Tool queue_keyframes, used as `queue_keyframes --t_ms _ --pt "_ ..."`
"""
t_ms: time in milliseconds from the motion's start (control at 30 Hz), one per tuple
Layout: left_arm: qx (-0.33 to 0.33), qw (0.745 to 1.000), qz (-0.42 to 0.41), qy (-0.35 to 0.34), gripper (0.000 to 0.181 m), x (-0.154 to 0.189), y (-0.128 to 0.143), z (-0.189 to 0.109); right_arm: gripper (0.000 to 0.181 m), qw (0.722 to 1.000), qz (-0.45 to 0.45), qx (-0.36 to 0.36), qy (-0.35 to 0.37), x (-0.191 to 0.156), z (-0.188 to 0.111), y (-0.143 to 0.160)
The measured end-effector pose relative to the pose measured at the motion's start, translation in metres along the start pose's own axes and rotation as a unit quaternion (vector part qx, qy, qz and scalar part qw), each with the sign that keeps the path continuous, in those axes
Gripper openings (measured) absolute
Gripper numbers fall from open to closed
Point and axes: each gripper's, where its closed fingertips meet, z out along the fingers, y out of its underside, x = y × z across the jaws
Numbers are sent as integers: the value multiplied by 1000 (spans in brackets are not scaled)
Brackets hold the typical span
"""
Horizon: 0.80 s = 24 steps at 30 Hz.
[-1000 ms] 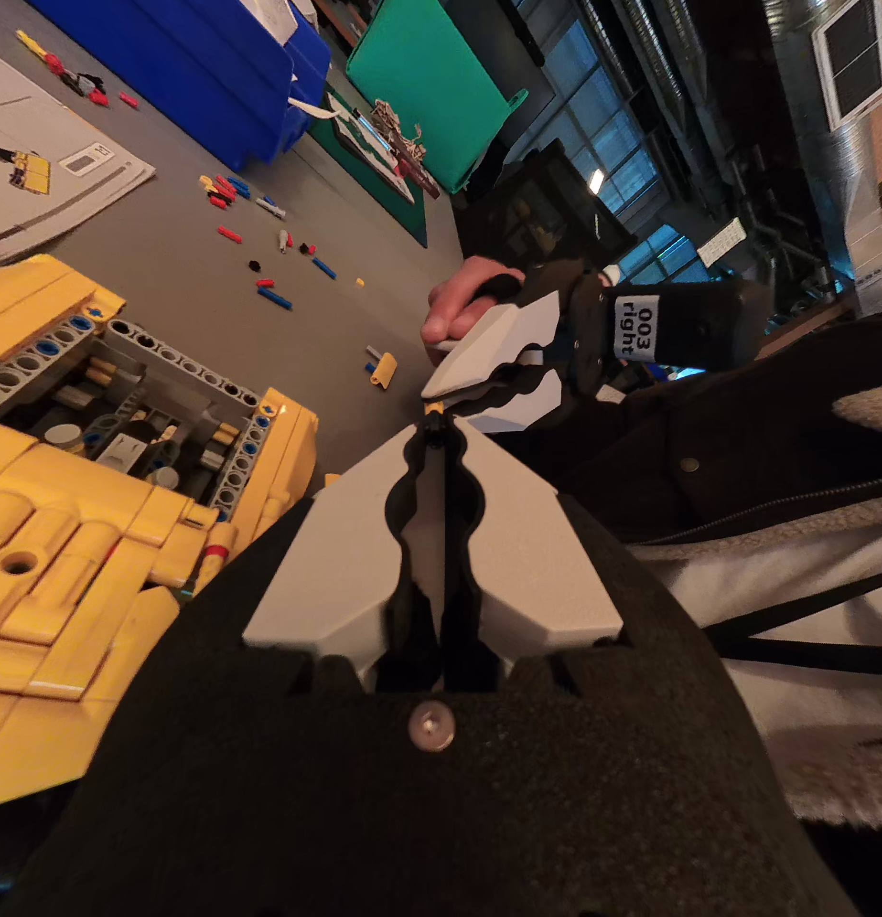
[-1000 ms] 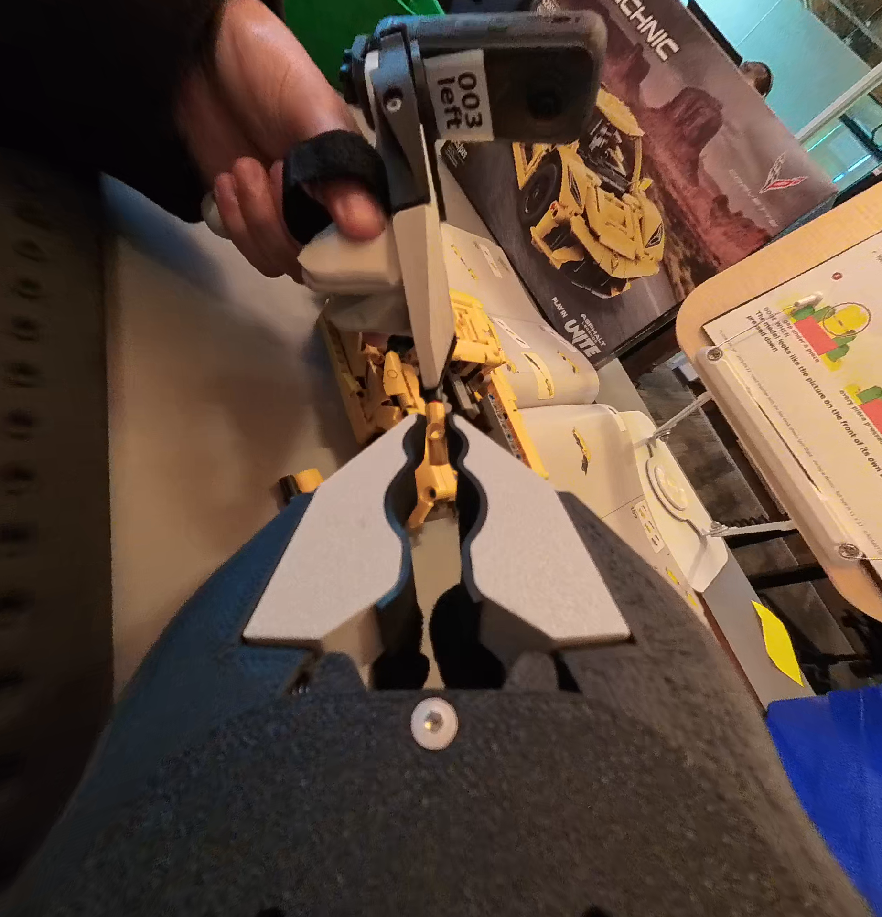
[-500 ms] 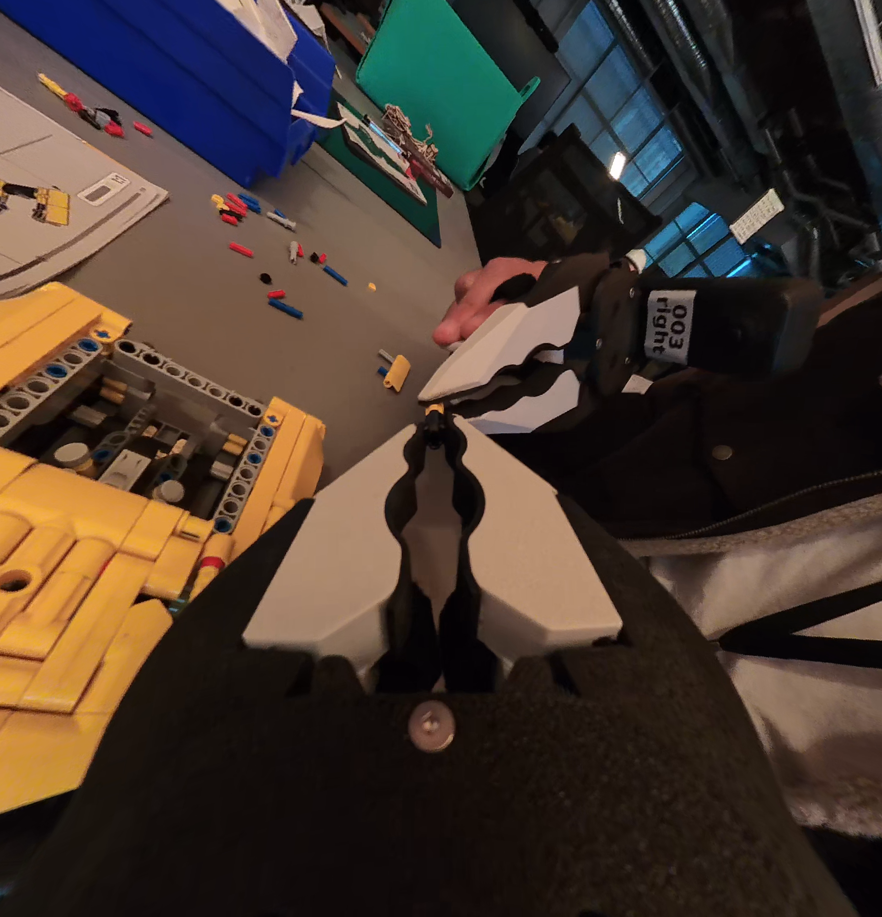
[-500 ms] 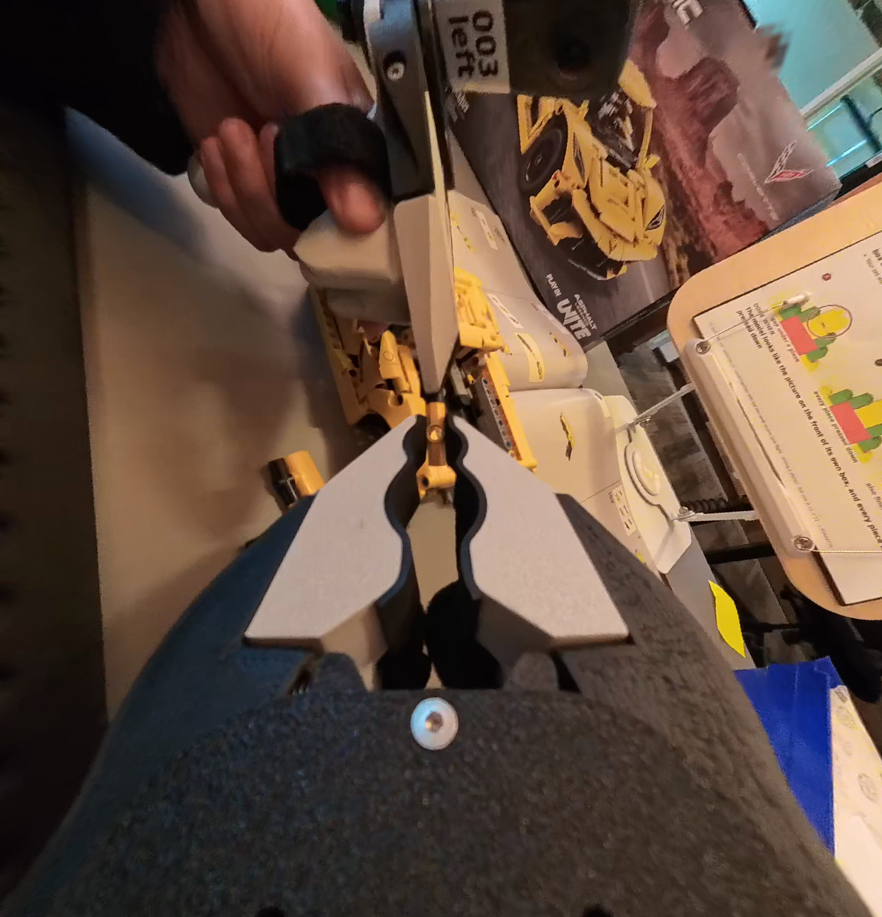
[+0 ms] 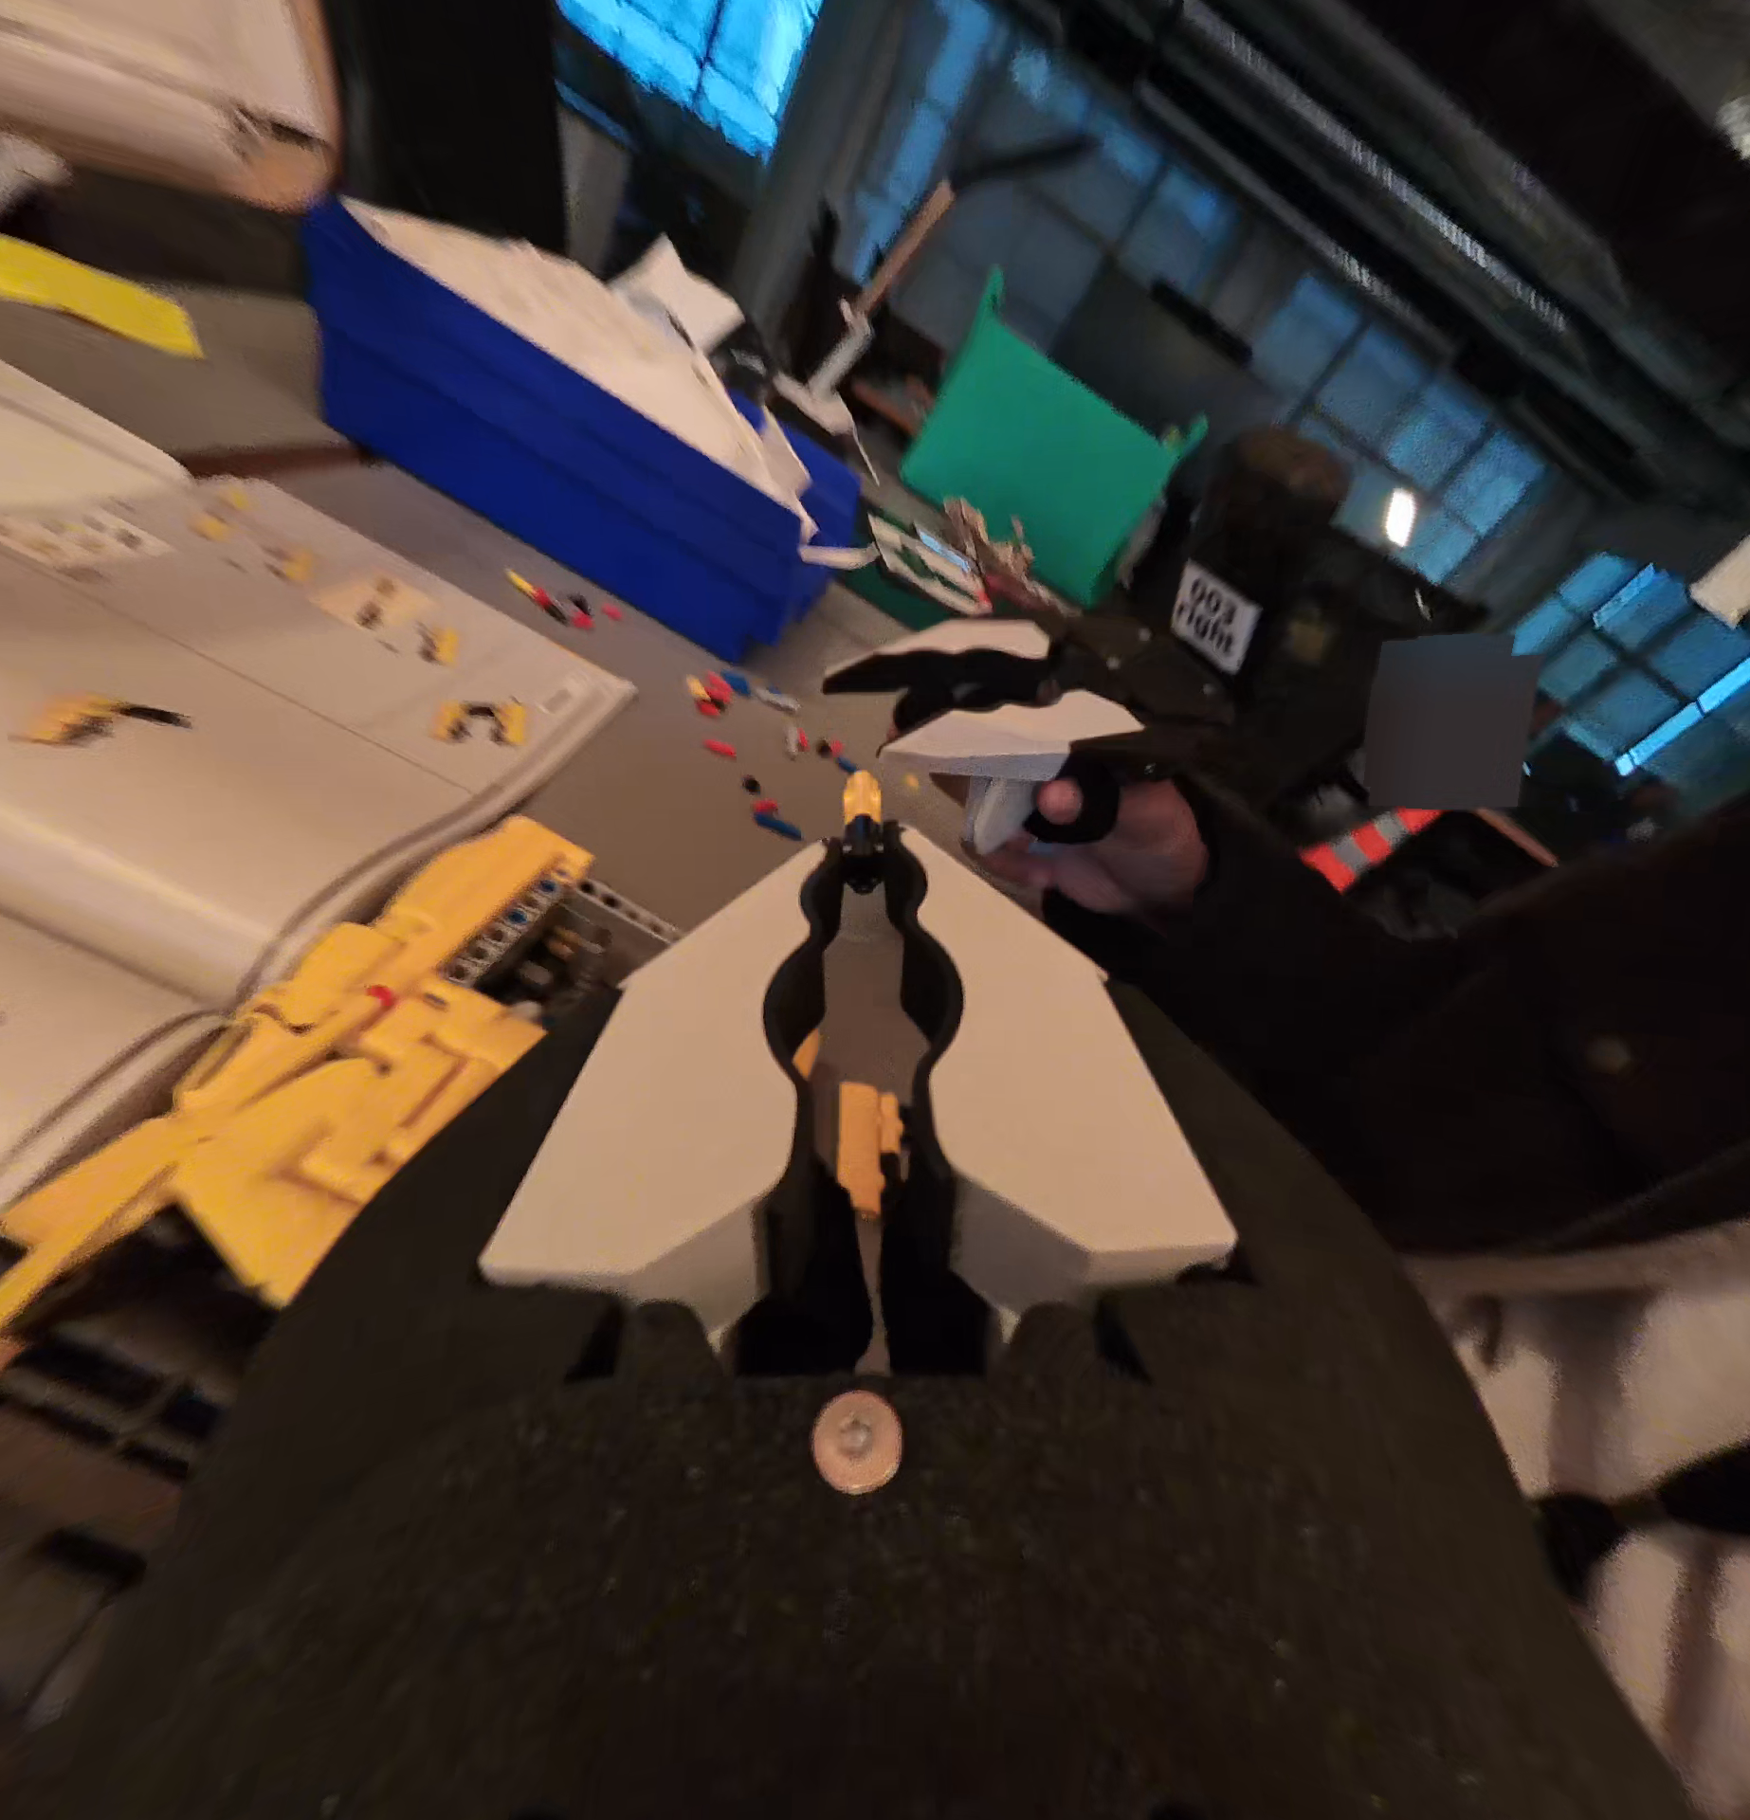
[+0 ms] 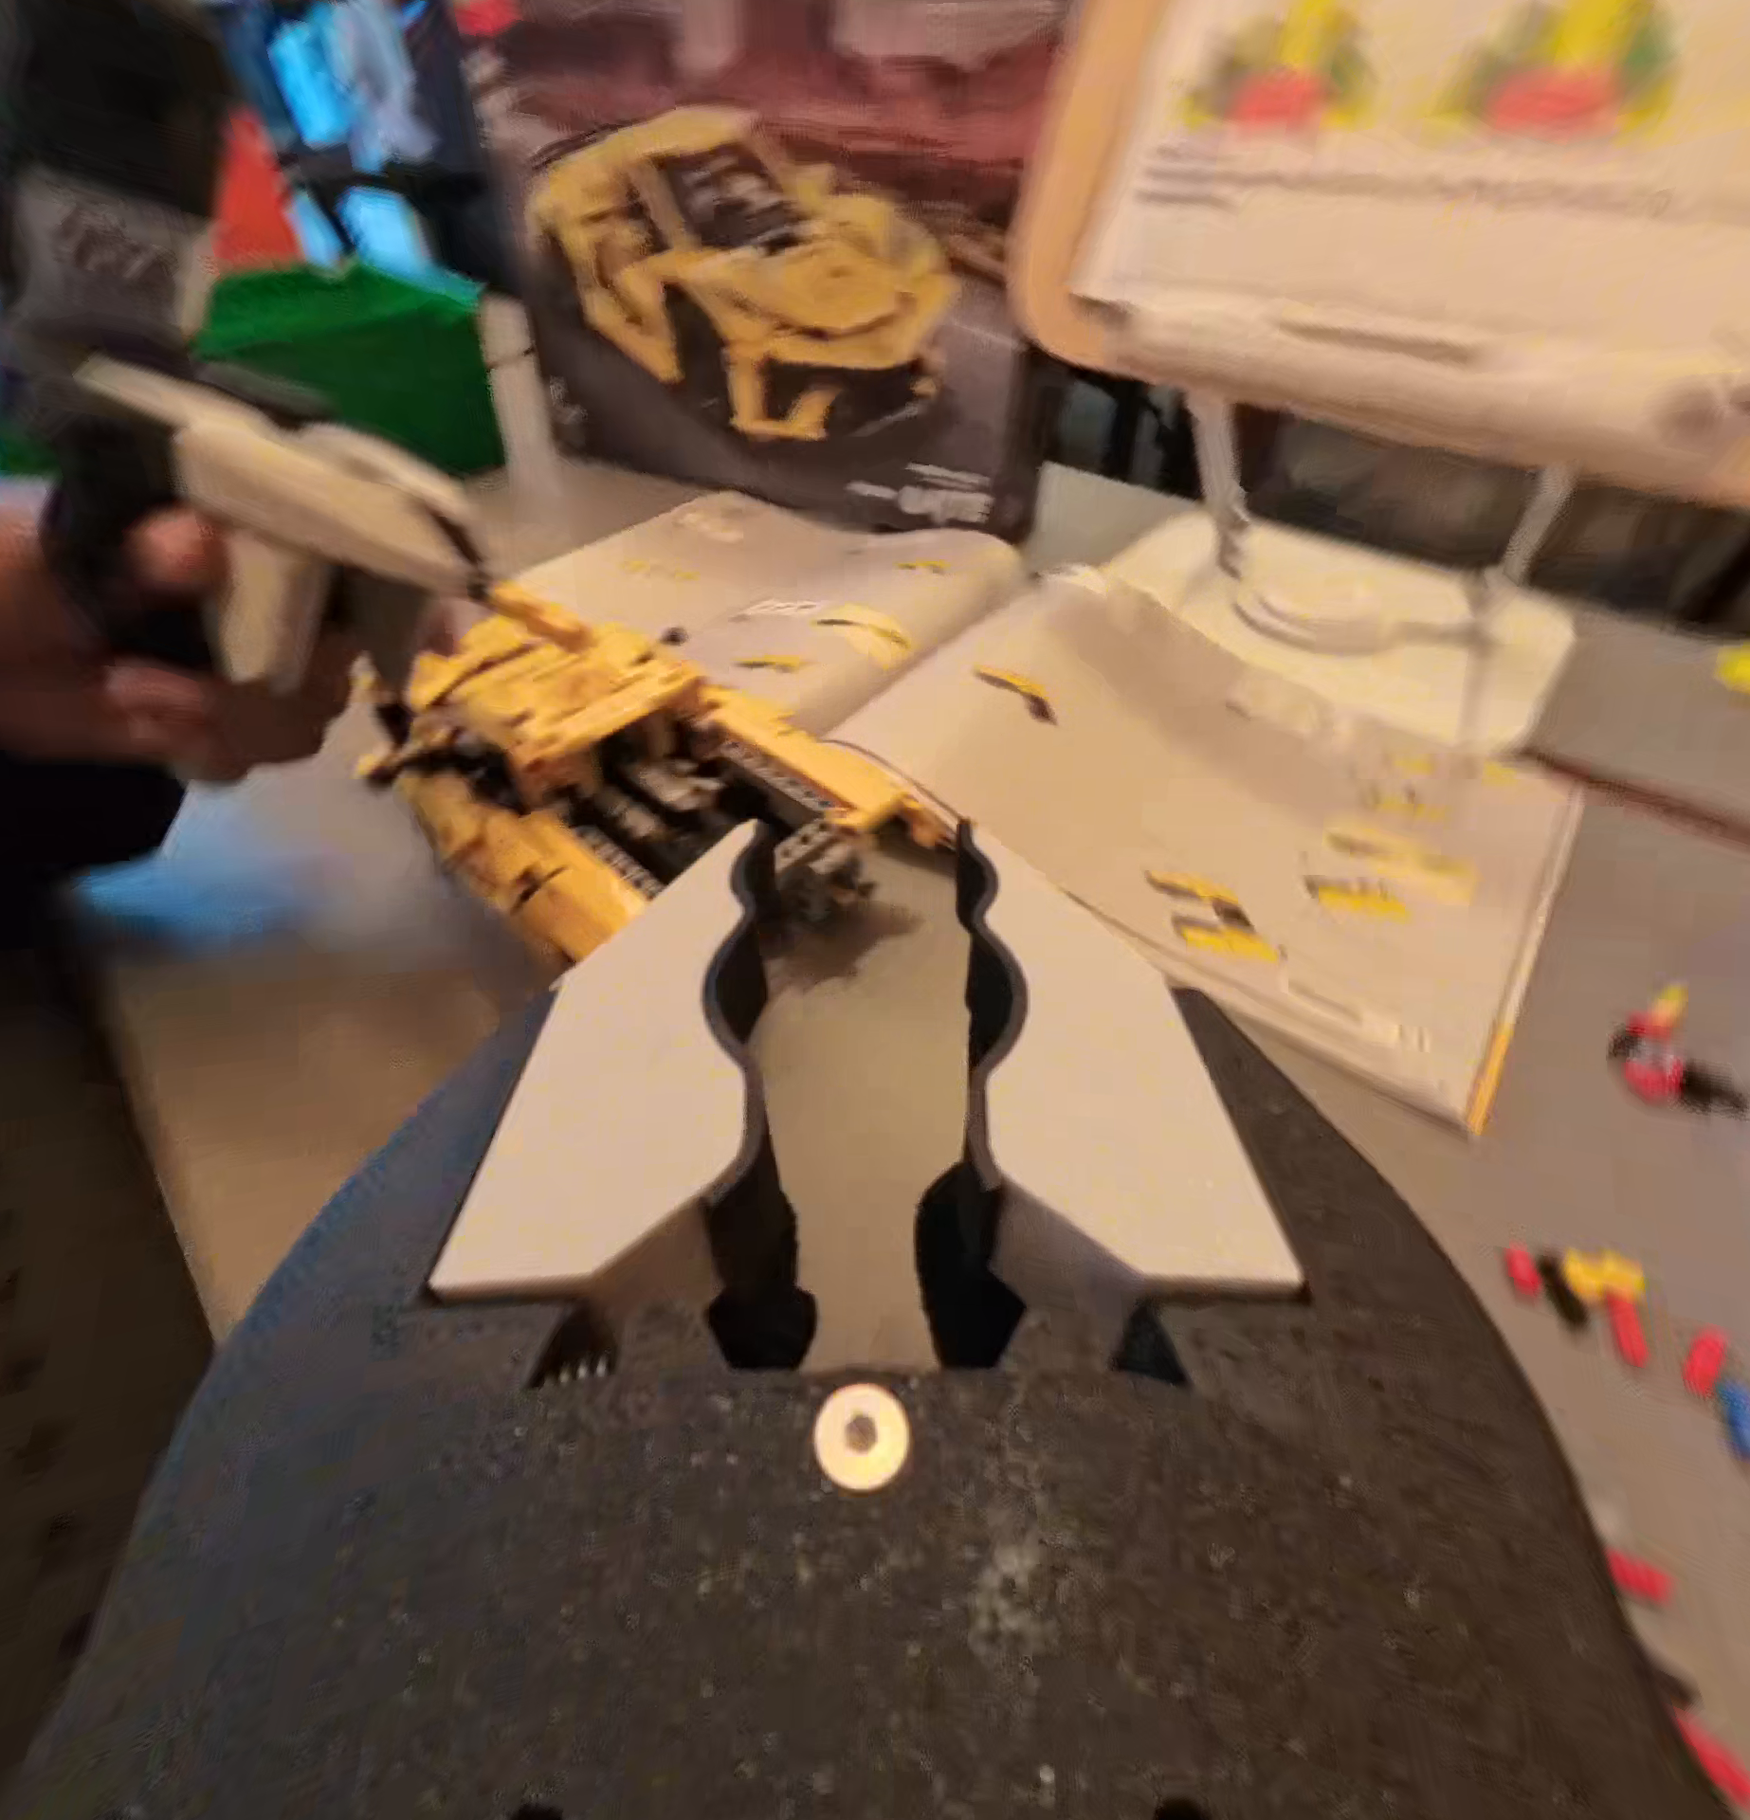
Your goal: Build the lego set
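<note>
Lego car model point(image 6: 595, 748), yellow and part-built with its grey inner frame exposed, lies on the grey table point(image 6: 290, 1064) with its far side against the open instruction booklet point(image 6: 1196, 788). The left gripper point(image 5: 859, 849) is clamped on a small yellow piece point(image 5: 861, 796) that sticks out past its tips; in the right wrist view this gripper point(image 6: 472, 583) holds the piece just above the model's upper edge, though blur hides whether the two touch. A second yellow piece point(image 5: 866, 1142) shows lower down between the left fingers; whether it lies on the table below or sits in the gripper cannot be told. The right gripper point(image 6: 856, 847) has its jaws apart and holds nothing, hanging over the model's near end; in the left wrist view it point(image 5: 861, 714) sits beyond and to the right of the left tips, clear of them. Bare table lies left of the model in the right wrist view. Loose red, blue and yellow pins point(image 5: 753, 729) scatter over the table between the booklet's edge and the blue bins point(image 5: 556, 453). A set box point(image 6: 753, 295) stands behind the booklet, with a board on a stand point(image 6: 1393, 246) just beside it.
</note>
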Motion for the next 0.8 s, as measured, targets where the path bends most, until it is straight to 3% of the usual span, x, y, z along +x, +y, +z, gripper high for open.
queue_keyframes --t_ms 100,200,800 --pt "41 999 -14 -15 7 -11 -14 -11 37 987 158 30 -2 31 -8 0" --pt "51 998 -37 -11 7 -15 -16 -13 37 970 235 55 -25 38 -12 -1" --pt "47 996 -71 11 7 -13 -11 -9 15 972 226 47 -53 25 -8 0"
